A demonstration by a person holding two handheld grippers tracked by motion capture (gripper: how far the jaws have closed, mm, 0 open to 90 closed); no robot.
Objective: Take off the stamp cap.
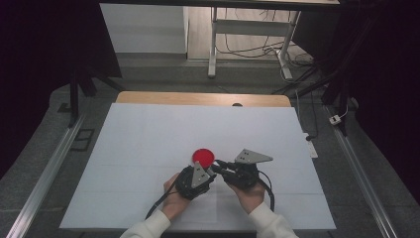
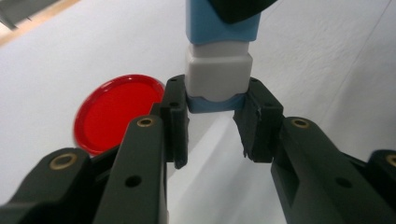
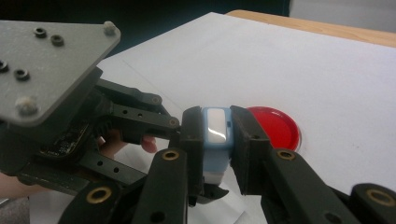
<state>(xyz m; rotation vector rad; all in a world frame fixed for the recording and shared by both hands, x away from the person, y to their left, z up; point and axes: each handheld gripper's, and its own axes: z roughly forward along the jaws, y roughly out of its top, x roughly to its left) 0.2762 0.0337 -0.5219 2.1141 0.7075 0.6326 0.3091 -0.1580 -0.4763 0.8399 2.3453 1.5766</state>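
Observation:
A small blue and white block (image 2: 218, 77) is held between both grippers just above the table. My left gripper (image 2: 215, 93) is shut on its white section and blue end. My right gripper (image 3: 216, 123) is shut on the blue body (image 3: 216, 128) with the white panel. In the high view the left gripper (image 1: 212, 171) and right gripper (image 1: 224, 167) meet tip to tip near the table's front middle. A flat red round lid (image 1: 203, 156) lies on the white sheet just beyond the jaws, also seen as the red lid (image 2: 114, 112) and the red lid (image 3: 275, 127).
A white sheet (image 1: 148, 139) covers the table, with a strip of wood (image 1: 198, 98) showing at the far edge. Metal rails (image 1: 47, 178) run along both sides. A desk frame and cables (image 1: 277, 47) stand on the floor beyond.

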